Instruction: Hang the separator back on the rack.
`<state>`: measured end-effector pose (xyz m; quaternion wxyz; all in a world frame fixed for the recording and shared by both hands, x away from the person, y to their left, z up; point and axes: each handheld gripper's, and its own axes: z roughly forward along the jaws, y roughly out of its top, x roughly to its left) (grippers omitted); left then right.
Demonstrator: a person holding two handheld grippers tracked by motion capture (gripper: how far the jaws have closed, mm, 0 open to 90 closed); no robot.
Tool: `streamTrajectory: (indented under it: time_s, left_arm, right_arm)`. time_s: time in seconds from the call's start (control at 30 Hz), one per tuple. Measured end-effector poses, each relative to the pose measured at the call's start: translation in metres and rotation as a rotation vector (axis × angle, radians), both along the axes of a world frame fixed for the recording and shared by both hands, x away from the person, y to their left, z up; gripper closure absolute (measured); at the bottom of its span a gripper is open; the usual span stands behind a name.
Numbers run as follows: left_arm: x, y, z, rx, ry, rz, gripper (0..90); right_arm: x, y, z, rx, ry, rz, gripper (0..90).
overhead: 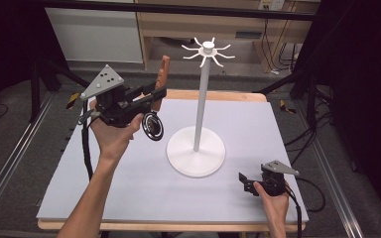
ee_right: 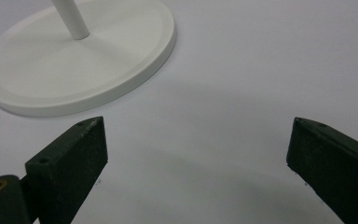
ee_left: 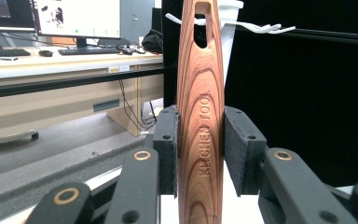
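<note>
Overhead, left claw [overhead: 155, 94] raised above the counter [overhead: 129, 178], clamped on a wooden-handled kitchen tool [ee_left: 200, 126], handle upright, left of the white hook stand [overhead: 197, 148], right claw [overhead: 244, 182] spread wide, empty, low near the stand's base.

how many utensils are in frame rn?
1. A wooden-handled utensil is clamped in the left gripper, raised left of the white hook stand; its round black head hangs below. The right gripper is open, empty, near the stand's base.
</note>
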<state>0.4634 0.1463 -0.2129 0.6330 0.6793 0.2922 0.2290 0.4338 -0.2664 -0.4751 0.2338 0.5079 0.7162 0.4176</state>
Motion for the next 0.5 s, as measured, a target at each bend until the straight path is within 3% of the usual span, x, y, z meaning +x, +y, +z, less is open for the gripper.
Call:
streamTrajectory:
  time_s: [0.5]
  left_arm:
    - [0.006,-0.013,0.009,0.028,-0.004,-0.016,67.5]
  right_arm:
    - [0.0,-0.001,0.0,0.002,0.001,-0.002,5.6]
